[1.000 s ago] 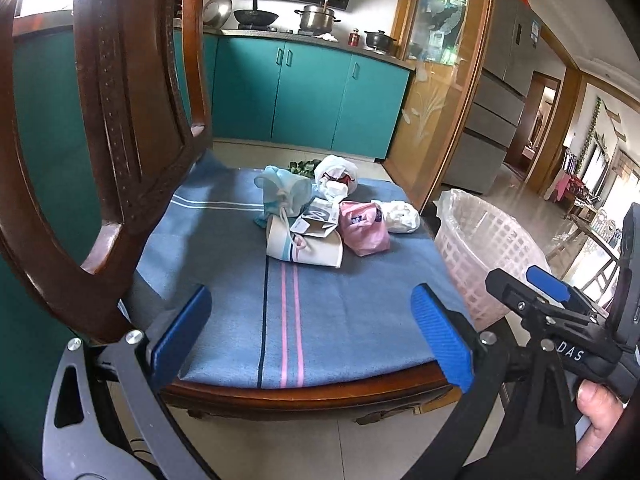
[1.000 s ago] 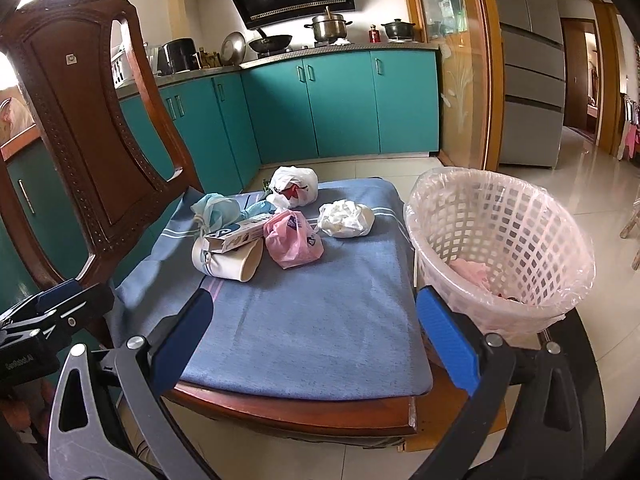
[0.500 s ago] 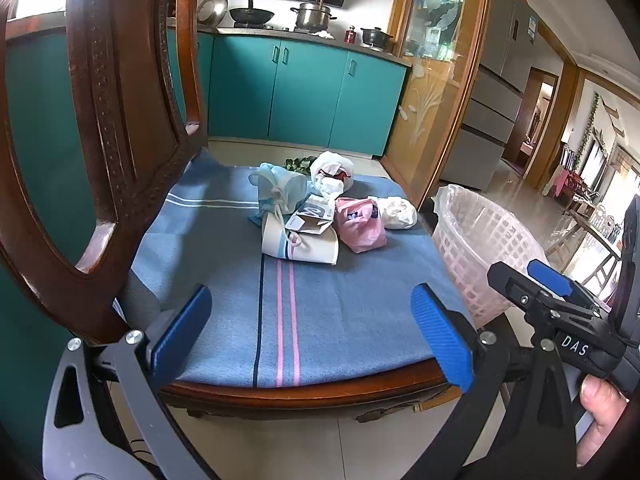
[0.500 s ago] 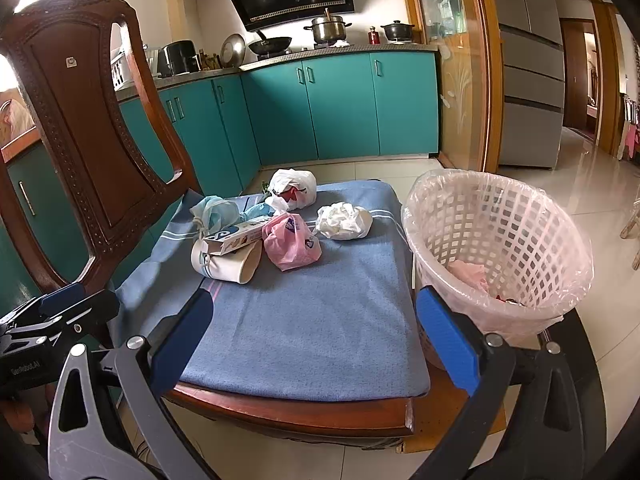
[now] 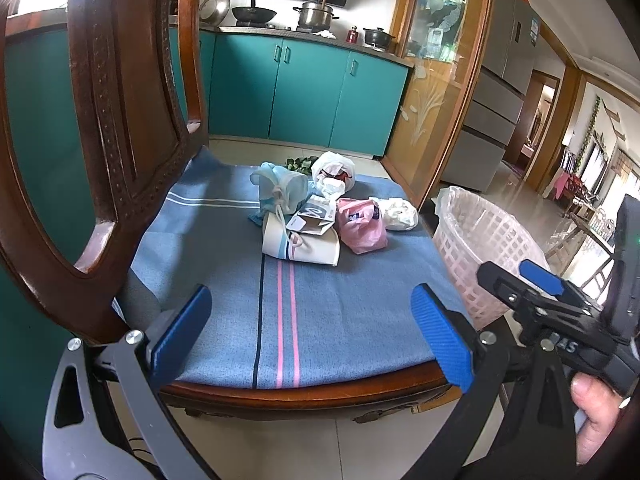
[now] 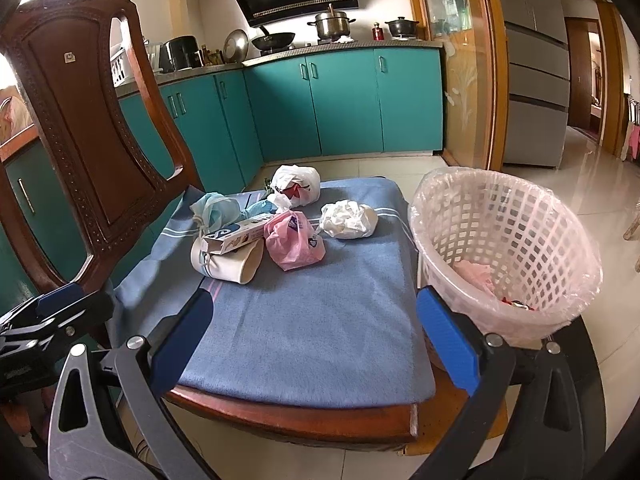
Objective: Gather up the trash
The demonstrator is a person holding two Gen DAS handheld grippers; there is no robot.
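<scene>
Trash lies heaped on a blue cloth (image 5: 280, 300) (image 6: 312, 320) over a wooden chair seat: a paper cup (image 5: 300, 246) (image 6: 226, 262) on its side, a small carton (image 5: 314, 216) (image 6: 240, 234) across it, a pink bag (image 5: 360, 226) (image 6: 294, 242), a crumpled white wad (image 5: 398, 214) (image 6: 348, 220), a tied white bag (image 5: 334, 170) (image 6: 296, 180) and a pale blue mask (image 5: 280, 190) (image 6: 214, 210). A white lattice bin (image 5: 484, 252) (image 6: 504, 252) with a liner stands right of the seat. My left gripper (image 5: 312, 336) and right gripper (image 6: 316, 336) both hang open, empty, above the seat's near edge.
The carved chair back (image 5: 112, 120) (image 6: 92, 140) rises at the left. Teal kitchen cabinets (image 5: 304, 92) (image 6: 344, 100) run behind, over tiled floor. A hand (image 5: 596, 412) holds the right tool at the lower right of the left wrist view. Pink scraps (image 6: 476, 272) lie in the bin.
Both views have shifted slightly; the left gripper drifted a little rightward along the chair. Both grippers stay open and the trash has not moved.
</scene>
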